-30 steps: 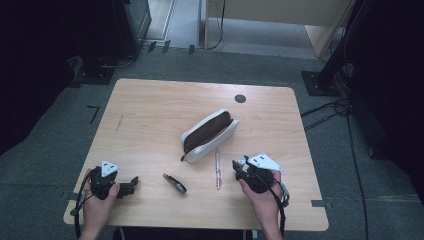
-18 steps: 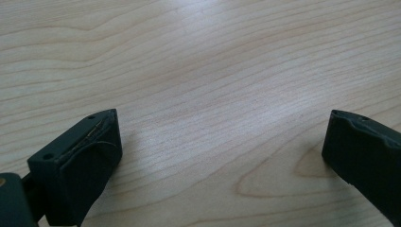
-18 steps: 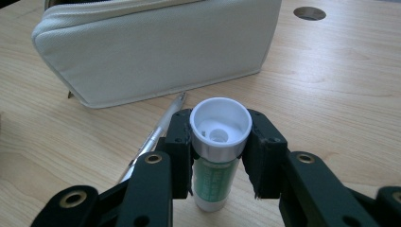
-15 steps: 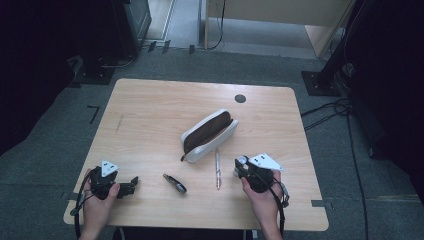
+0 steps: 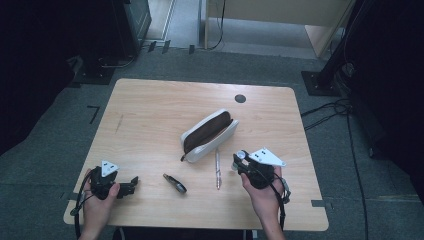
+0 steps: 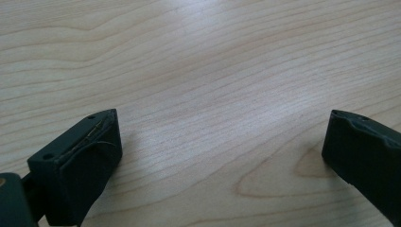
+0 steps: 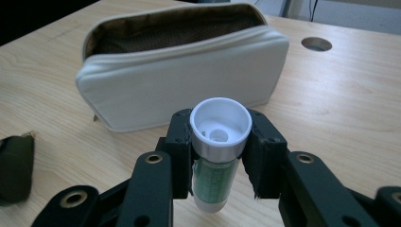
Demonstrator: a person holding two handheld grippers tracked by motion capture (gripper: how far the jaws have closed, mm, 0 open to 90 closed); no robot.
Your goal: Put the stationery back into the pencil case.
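The right tool (image 7: 220, 156) is clamped on a small upright cylinder with a white flared cap and green-printed label (image 7: 217, 156), likely a glue stick. Its jaws have just been closing, and now both pads press the tube just below the cap, holding it above the pale wood-grain surface (image 5: 150, 115) in front of the cream soft pencil case with a brown lining (image 7: 184, 75), whose zip mouth lies open. The grip sits high on a smooth round body, so the tube could swivel or slide down between the pads if the hand tips sharply. The mouth of the case is narrow and its wall is soft; a low approach would probably push the case away or fold its lip shut instead of letting the tube drop in.

The left tool (image 5: 131, 185) rests near the front left edge with its jaws wide apart and nothing between them, only bare wood in its own view; it is too far off to steady the case.

Counted, near to far: two tools, one small dark oblong object (image 5: 175, 183), one slim silver pen (image 5: 218, 169) just left of the right tool, one capped tube, one pencil case, one round dark hole in the surface (image 5: 240, 98).
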